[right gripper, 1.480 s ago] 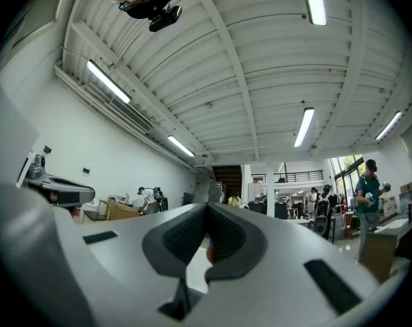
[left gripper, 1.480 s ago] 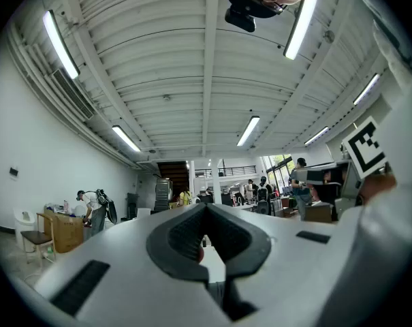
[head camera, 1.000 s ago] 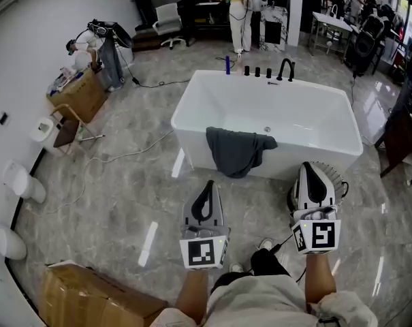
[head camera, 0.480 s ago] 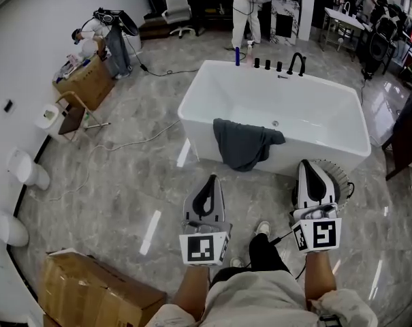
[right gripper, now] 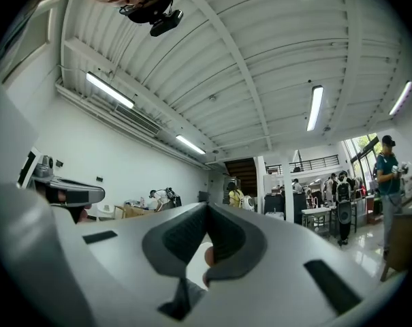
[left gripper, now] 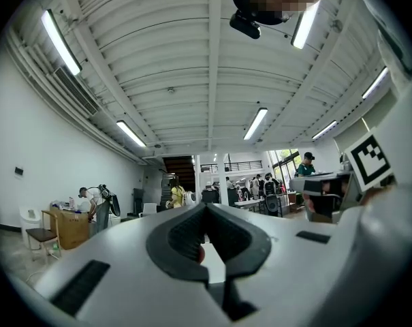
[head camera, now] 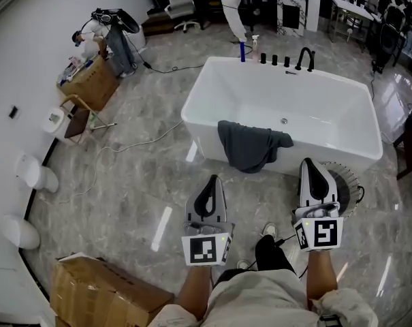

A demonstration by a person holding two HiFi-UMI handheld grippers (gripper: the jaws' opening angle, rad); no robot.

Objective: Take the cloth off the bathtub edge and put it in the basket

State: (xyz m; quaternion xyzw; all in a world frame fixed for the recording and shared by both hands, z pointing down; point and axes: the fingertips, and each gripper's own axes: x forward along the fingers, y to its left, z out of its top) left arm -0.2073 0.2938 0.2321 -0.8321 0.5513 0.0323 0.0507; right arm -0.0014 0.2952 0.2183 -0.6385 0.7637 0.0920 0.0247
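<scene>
A dark grey cloth (head camera: 250, 146) hangs over the near edge of the white bathtub (head camera: 342, 145), partly inside and partly down its outer wall. A round grey basket (head camera: 346, 184) stands on the floor by the tub's near right corner, partly hidden behind my right gripper (head camera: 309, 163). My left gripper (head camera: 208, 182) is held over the floor, short of the cloth. Both point toward the tub with jaws closed tip to tip and nothing in them. The left gripper view (left gripper: 207, 207) and the right gripper view (right gripper: 207, 206) look up at the ceiling and the far hall.
A cardboard box (head camera: 105, 296) lies at the lower left. Another box (head camera: 90, 84), a chair (head camera: 73, 118) and a bent-over person (head camera: 90, 35) stand by the left wall. A cable (head camera: 127, 147) crosses the marble floor. A black faucet (head camera: 305, 57) sits on the tub's far rim.
The bathtub and cloth have slid lower and to the right in the head view, so they look nearer. Both grippers keep their pose and stay shut.
</scene>
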